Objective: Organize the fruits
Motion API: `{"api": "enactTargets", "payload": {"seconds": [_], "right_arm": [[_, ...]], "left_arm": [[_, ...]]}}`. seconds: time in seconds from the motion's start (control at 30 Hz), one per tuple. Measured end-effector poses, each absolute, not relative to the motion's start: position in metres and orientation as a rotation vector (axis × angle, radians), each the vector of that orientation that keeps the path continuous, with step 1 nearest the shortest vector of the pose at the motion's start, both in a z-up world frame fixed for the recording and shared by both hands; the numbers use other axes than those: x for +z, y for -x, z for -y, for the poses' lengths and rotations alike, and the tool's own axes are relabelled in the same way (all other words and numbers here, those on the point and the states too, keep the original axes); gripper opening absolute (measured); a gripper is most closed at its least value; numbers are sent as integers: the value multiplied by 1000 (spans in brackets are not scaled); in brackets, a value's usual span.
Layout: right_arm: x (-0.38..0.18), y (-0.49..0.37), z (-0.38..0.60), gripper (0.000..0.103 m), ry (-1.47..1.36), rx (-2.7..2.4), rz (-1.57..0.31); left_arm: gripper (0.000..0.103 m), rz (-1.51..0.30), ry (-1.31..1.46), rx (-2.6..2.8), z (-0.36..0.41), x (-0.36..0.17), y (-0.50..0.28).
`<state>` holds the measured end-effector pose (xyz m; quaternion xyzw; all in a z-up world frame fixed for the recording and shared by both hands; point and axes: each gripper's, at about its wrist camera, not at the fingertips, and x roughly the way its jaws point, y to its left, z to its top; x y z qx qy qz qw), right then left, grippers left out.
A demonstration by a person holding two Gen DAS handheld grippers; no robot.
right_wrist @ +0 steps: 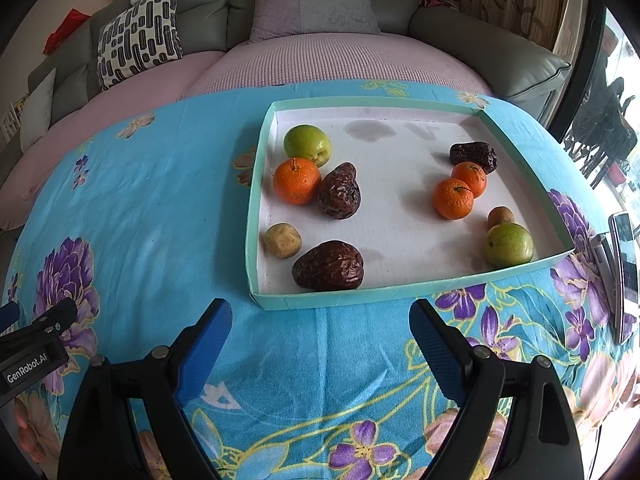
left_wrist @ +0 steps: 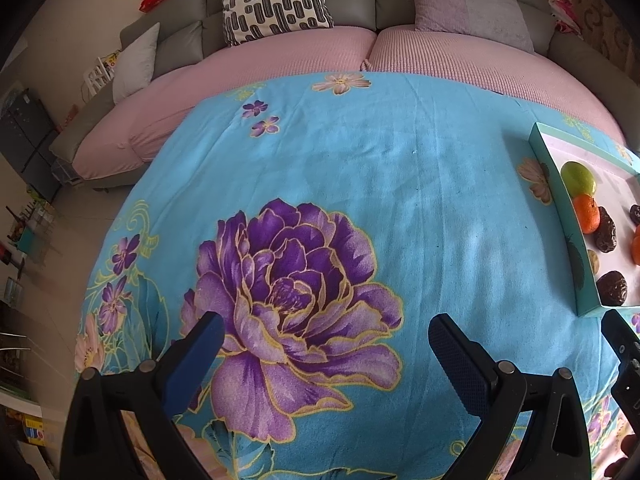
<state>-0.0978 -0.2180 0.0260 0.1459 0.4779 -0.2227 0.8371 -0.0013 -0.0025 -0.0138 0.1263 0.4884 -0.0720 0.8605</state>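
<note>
A shallow teal-rimmed tray (right_wrist: 360, 291) lies on the blue floral cloth. On its left side lie a green fruit (right_wrist: 307, 145), an orange (right_wrist: 297, 181), two dark wrinkled dates (right_wrist: 339, 196) (right_wrist: 328, 265) and a small tan fruit (right_wrist: 282, 241). On its right side lie a date (right_wrist: 473, 157), two oranges (right_wrist: 469, 179) (right_wrist: 453, 199), a small tan fruit (right_wrist: 500, 216) and a green fruit (right_wrist: 508, 244). My right gripper (right_wrist: 320, 342) is open and empty, just in front of the tray. My left gripper (left_wrist: 326, 350) is open and empty over the purple flower, left of the tray (left_wrist: 568, 216).
A grey sofa (right_wrist: 500, 48) with pink covers and several cushions runs behind the table. A phone on a stand (right_wrist: 624, 276) sits at the table's right edge. The left gripper's body (right_wrist: 36, 344) shows at the left of the right wrist view.
</note>
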Motion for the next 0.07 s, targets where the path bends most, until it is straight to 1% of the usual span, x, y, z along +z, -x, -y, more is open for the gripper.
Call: {"api": "enactTargets", "payload": {"seconds": [0.07], "right_arm": [[26,98,219,91,-311,-473,-1011]], "left_arm": [[103,-1027,-264,-151,2,-14,1]]}}
